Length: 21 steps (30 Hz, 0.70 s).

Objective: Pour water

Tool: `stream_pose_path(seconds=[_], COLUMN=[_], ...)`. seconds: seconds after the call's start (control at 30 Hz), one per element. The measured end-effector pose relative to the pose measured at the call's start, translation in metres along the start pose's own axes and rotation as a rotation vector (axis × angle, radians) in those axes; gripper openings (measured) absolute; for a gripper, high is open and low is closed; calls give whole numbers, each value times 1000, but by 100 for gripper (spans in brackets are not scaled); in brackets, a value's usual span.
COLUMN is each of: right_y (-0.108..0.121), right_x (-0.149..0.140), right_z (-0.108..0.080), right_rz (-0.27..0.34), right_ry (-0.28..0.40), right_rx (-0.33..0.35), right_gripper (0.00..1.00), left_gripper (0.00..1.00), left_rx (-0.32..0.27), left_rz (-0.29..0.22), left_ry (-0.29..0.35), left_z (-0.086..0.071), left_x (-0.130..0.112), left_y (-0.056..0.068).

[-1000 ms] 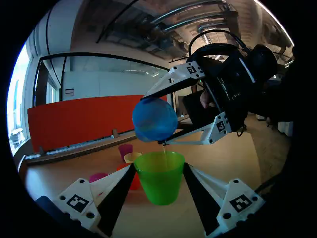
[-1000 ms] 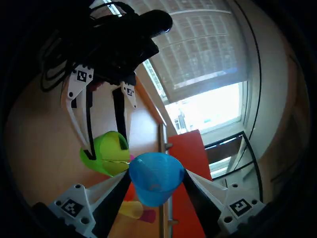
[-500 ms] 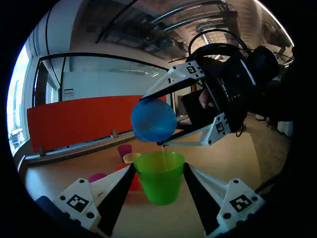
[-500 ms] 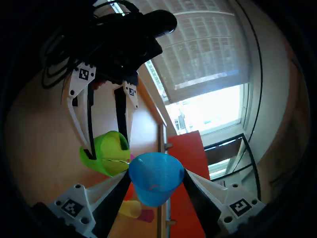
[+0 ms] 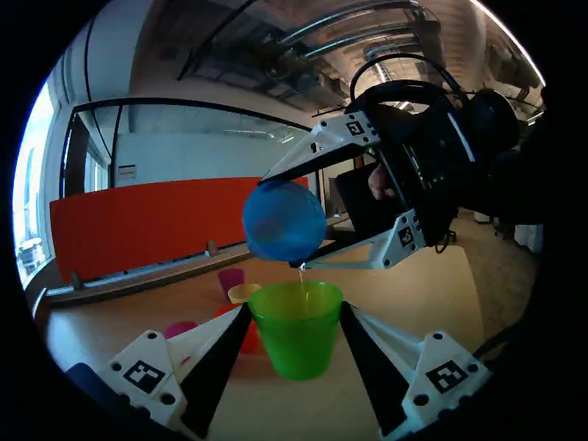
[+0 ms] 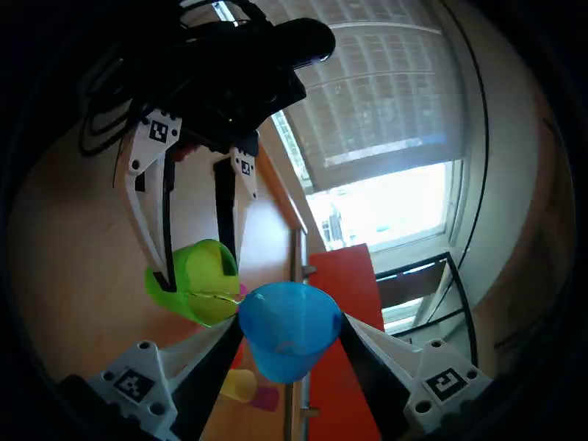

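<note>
Mid-pour: water stream falls from the tipped blue cup into the green cup.
The left hand-held gripper clamps the green cup; the right hand-held gripper clamps the blue cup at its 12 o'clock. If the lip drifts, water could miss the rim and wet the desk. Both fill levels are unreadable.

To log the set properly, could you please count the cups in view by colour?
blue cup: 1
green cup: 1
yellow cup: 1
purple cup: 1
pink cup: 1
red cup: 1, partly hidden
Total: 6
</note>
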State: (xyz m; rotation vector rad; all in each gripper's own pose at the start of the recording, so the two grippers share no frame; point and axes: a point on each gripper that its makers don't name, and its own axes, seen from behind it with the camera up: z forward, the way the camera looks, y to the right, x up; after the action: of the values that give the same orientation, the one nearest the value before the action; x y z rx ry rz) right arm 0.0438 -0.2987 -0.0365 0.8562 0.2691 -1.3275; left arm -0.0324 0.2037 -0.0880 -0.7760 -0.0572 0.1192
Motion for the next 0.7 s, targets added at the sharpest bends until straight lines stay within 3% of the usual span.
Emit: stream_pose_path(seconds=[0.7], right_y=[1], right_x=[4], right_z=[0], right_rz=[-42], right_ry=[-7], right_rx=[-2], right_gripper=[93], left_gripper=[87], left_rx=[-2], left_rz=[2], left_ry=[2], left_z=[0], left_x=[0], left_y=[2])
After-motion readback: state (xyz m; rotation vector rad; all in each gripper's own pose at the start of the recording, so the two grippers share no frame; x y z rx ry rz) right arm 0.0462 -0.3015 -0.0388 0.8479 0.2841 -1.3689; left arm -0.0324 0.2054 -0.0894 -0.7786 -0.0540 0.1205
